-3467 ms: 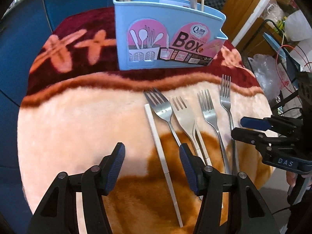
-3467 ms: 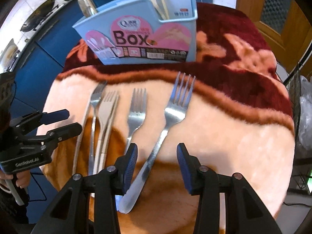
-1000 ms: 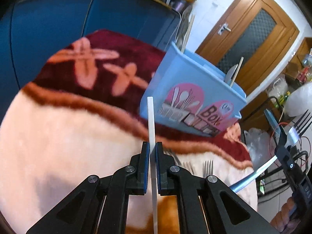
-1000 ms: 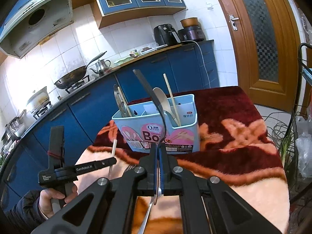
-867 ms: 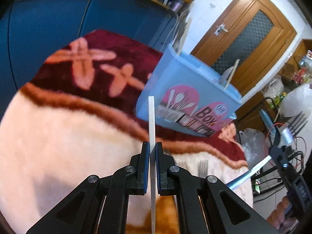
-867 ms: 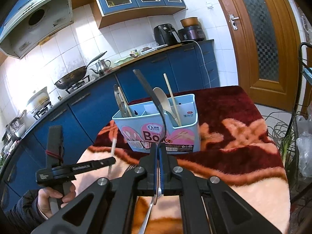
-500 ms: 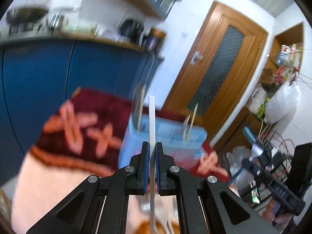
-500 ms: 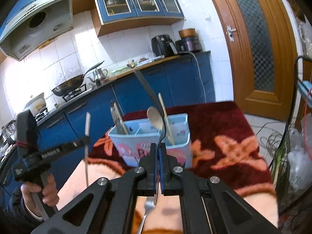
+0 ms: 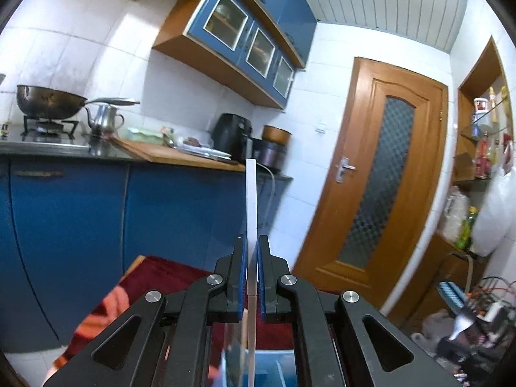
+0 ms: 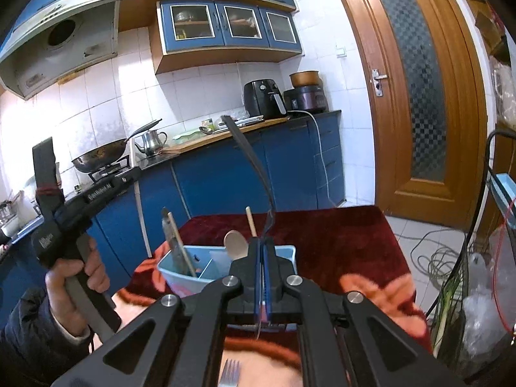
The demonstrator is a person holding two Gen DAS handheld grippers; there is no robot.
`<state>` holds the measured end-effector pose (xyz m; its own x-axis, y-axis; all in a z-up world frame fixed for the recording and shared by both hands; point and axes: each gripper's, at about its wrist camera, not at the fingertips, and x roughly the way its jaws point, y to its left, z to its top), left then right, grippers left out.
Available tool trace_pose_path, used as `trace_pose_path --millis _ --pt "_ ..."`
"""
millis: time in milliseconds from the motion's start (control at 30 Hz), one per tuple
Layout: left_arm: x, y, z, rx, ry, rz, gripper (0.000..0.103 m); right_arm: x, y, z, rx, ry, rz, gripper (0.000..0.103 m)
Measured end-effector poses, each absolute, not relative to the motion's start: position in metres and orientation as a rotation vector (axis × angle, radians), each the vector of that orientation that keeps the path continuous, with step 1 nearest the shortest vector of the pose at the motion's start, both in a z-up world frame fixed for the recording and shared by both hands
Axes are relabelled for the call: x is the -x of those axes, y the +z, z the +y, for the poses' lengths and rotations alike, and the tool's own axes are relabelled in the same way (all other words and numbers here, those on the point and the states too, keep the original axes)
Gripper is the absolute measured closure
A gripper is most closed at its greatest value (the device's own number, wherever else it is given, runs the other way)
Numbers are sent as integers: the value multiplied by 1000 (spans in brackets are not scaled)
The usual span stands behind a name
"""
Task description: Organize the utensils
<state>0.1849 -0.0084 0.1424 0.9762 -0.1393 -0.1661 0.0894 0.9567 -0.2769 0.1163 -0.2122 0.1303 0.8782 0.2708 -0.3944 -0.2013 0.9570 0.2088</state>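
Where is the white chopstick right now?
The white chopstick is pinched upright in the left gripper, just above the blue utensil box. In the right wrist view it shows at the left, before the blue cabinets.

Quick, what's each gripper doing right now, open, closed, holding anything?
Left gripper: shut on a white chopstick, held upright.
Right gripper: shut on a fork, handle up.

white chopstick (image 9: pixel 251 213): upright, clamped mid-length, above the box
fork (image 10: pixel 246 158): handle curves up, clamped edge-on
utensil box (image 10: pixel 200 272): light blue, far on blanket, holding spoon (image 10: pixel 236 244), chopsticks
spare fork (image 10: pixel 229 374): tines showing, near
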Motion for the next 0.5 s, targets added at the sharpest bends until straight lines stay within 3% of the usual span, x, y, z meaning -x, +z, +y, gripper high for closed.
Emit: trace_pose_path --millis 500 --pt "-192 84 -1 269 -117 246 96 -168 121 -204 -106 170 406 99"
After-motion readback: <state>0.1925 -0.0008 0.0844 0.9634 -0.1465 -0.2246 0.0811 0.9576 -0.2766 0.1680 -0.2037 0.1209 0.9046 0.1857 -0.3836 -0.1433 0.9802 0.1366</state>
